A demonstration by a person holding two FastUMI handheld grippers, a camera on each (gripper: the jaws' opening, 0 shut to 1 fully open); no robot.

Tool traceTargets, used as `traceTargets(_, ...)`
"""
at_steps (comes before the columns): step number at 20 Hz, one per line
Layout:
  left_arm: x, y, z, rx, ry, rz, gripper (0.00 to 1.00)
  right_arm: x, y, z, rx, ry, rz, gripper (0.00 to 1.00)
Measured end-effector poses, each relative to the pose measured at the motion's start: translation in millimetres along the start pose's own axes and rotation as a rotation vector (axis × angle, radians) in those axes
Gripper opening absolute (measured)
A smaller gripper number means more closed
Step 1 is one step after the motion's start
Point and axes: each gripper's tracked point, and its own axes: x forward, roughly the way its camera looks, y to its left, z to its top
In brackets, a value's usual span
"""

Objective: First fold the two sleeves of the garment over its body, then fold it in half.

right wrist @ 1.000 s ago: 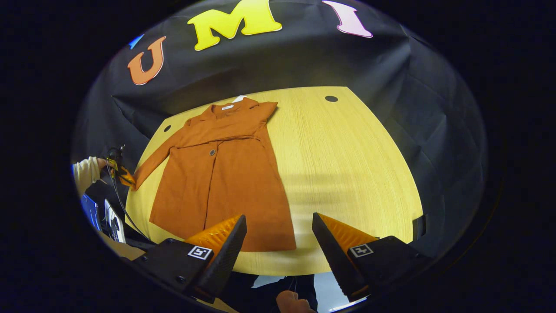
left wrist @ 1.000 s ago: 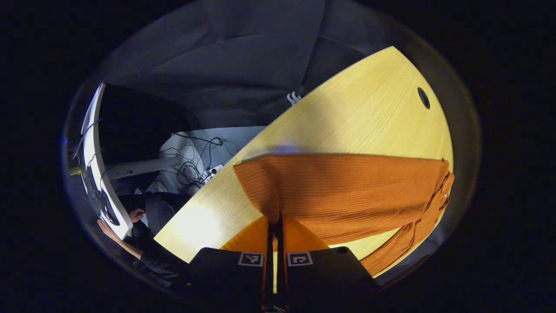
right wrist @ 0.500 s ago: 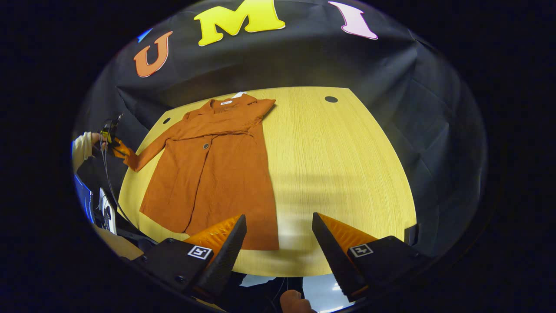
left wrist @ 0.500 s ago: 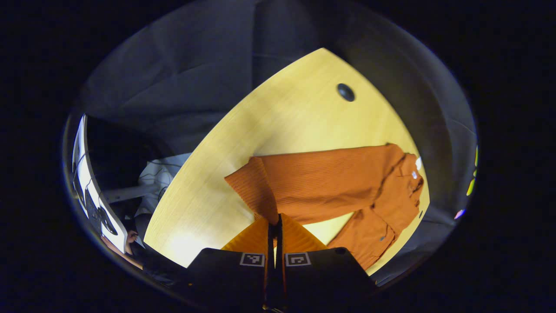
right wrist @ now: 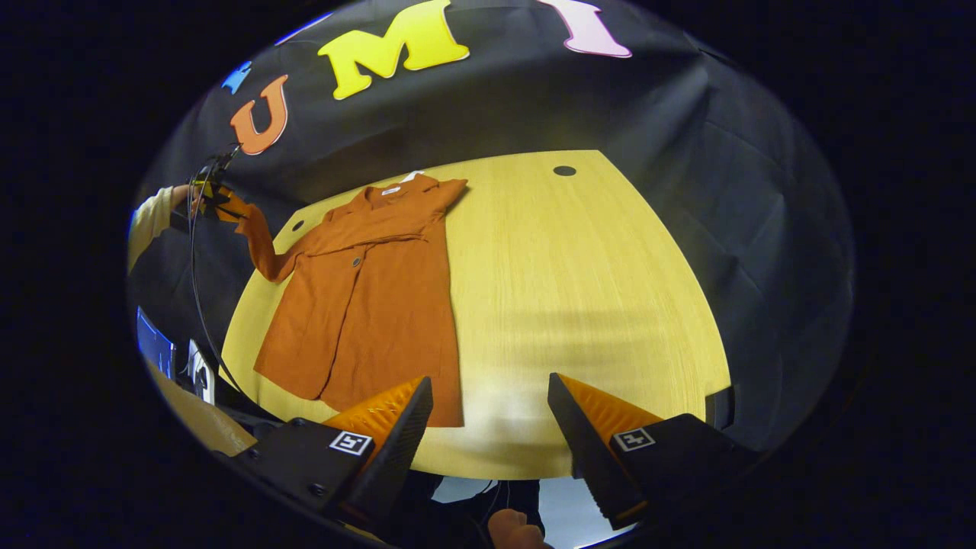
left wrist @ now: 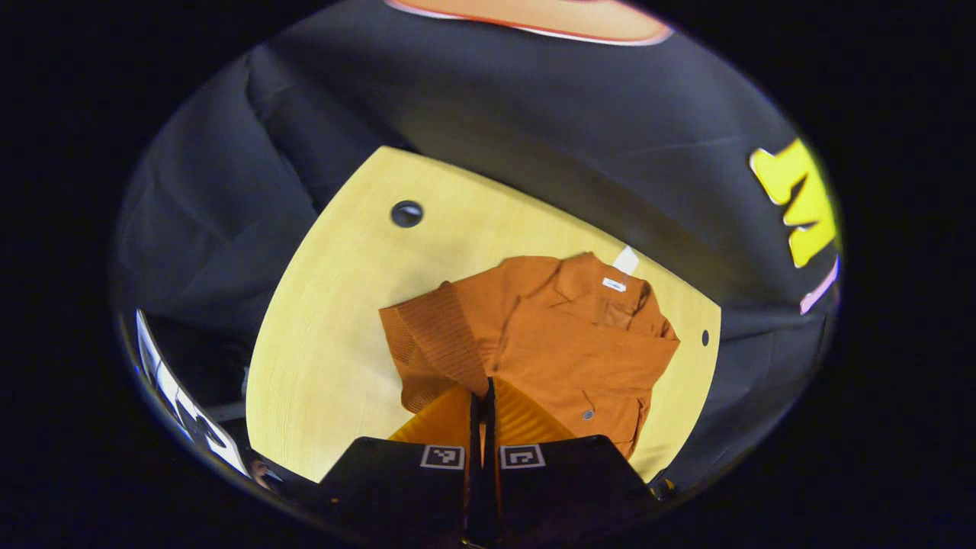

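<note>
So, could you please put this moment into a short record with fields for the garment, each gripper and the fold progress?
garment: orange coat, lying front up on the yellow table, collar toward the booth wall
held sleeve: sleeve raised off the table, cuff pinched in the left gripper
other sleeve: already lies across the chest
left gripper: shut on the cuff, held up beyond the table's edge
right gripper: right gripper open, holding nothing, near the hem
progress: second sleeve fold under way; half fold not yet done
</note>
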Motion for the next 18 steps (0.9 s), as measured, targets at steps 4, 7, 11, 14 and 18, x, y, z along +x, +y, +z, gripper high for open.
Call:
traceTargets(4,18,-79,1,0.092,-0.017,0.009,0.03,-10,-32,-3,0.050,-0.020,-0.013,0.98)
traceTargets(7,51,-164,-23,0.120,0.038,-0.045,0.03,-17,-67,0,0.093,-0.075,-0.050,0.98)
traceTargets(11,96,-244,-48,0.220,0.091,-0.050,0.03,-33,-116,-15,0.160,-0.068,-0.104,0.98)
traceTargets(14,132,-284,-68,0.226,0.169,-0.037,0.05,-41,-151,-26,0.184,-0.075,-0.173,0.98)
traceTargets(18,164,-323,-66,0.215,0.197,-0.017,0.05,-51,-187,-50,0.251,-0.059,-0.235,0.98)
